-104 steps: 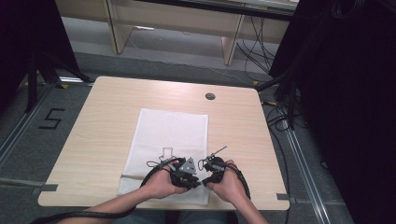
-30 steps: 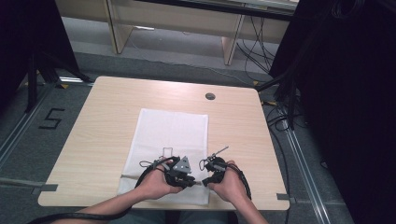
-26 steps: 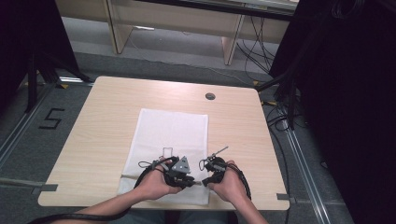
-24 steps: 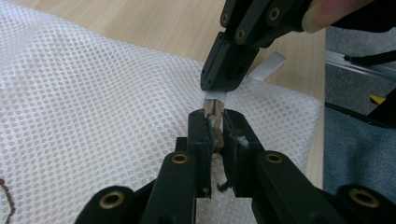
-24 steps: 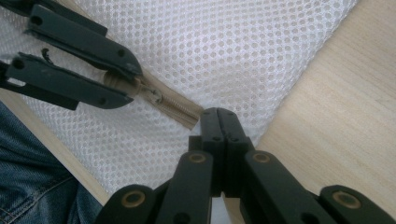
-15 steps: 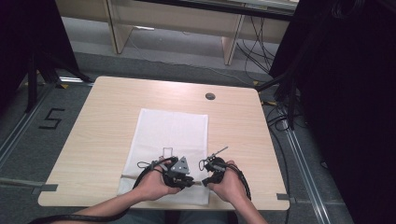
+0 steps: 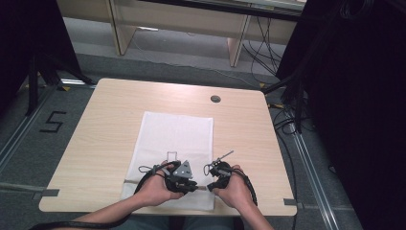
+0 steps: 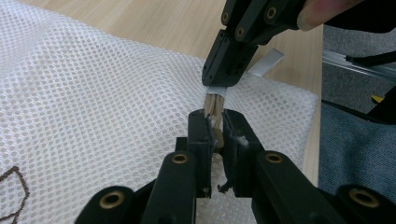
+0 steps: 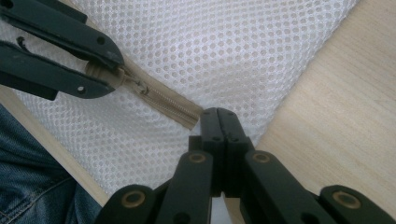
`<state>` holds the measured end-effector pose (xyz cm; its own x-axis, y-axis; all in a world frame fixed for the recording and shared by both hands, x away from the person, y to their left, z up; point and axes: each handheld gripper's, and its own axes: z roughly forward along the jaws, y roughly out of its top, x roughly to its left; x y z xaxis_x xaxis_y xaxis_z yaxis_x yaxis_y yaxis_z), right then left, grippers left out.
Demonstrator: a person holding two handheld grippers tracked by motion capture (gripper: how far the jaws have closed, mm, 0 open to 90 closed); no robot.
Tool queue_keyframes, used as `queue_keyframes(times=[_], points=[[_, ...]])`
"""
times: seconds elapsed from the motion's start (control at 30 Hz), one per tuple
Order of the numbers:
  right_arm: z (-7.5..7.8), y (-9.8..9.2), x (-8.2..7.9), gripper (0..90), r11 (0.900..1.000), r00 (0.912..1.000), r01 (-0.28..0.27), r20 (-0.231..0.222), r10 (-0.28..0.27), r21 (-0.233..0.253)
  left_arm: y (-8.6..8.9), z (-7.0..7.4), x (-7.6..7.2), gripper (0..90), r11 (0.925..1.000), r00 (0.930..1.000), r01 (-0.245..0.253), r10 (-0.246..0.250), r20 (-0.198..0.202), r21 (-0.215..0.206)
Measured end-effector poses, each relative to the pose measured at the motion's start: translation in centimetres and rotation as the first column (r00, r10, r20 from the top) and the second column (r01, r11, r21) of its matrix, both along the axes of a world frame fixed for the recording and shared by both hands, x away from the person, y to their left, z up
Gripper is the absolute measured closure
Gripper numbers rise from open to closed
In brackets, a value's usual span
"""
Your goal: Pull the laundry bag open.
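Two tools – left (image 8: 214, 133), right (image 9: 219, 122) – pinch zipper (image 9: 163, 100)

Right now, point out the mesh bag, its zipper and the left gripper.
mesh bag (image 7: 174, 132): high view, bare upper mesh.
zipper (image 9: 169, 105): right gripper view, tan teeth.
left gripper (image 8: 215, 133): left gripper view, between fingertips.

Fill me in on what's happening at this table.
A person works on a white mesh bag lying flat on the wooden table, at its near edge. The left tool is clamped on the bag's beige zipper, and the right tool pinches the zipper's end. Both sit close together.
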<state>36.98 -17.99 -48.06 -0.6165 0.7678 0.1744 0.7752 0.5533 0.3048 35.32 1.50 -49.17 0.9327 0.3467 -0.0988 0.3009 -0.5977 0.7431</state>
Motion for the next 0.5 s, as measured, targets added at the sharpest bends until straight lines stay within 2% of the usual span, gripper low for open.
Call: queue_keyframes(times=[0.03, 0.1, 0.2, 0.23, 0.3, 0.47, 0.5], points=[[-0.01, 0.00, 0.00, 90.0, 1.000, 1.0000, -0.002, 0.001, 0.002, 0.000, 0.07, 0.07, 0.04, 81.5, 0.9999, 1.0000, 0.004, -0.004, 0.008, 0.014], [0.00, 0.00, -0.02, 90.0, 1.000, 1.0000, 0.000, 0.001, 0.000, 0.000, 0.16, 0.15, 0.00, 81.5, 1.0000, 1.0000, -0.006, 0.006, -0.003, -0.003], [-0.03, -0.06, 0.03, 90.0, 1.000, 0.9999, -0.013, 0.007, 0.013, 0.003, 0.50, 0.33, 0.05, 81.5, 0.9999, 1.0000, -0.002, 0.002, 0.007, 0.014], [-0.02, -0.05, 0.02, 90.0, 1.000, 0.9999, -0.014, 0.007, 0.014, 0.002, 0.47, 0.29, -0.08, 81.5, 0.9999, 0.9999, -0.013, 0.013, -0.003, -0.001], [0.00, -0.01, -0.01, 90.0, 1.000, 0.9998, -0.017, 0.009, 0.017, 0.003, 0.56, 0.33, -0.08, 81.5, 0.9999, 0.9999, -0.011, 0.011, -0.005, -0.001], [0.02, -0.01, -0.02, 90.0, 1.000, 0.9999, -0.012, 0.006, 0.012, 0.001, 0.56, 0.35, -0.12, 81.5, 1.0000, 1.0000, -0.007, 0.007, -0.005, 0.004], [0.07, 0.02, -0.09, 90.0, 1.000, 1.0000, 0.004, -0.003, -0.004, -0.003, 0.55, 0.35, -0.14, 81.5, 0.9999, 0.9999, -0.011, 0.011, -0.010, 0.003]])
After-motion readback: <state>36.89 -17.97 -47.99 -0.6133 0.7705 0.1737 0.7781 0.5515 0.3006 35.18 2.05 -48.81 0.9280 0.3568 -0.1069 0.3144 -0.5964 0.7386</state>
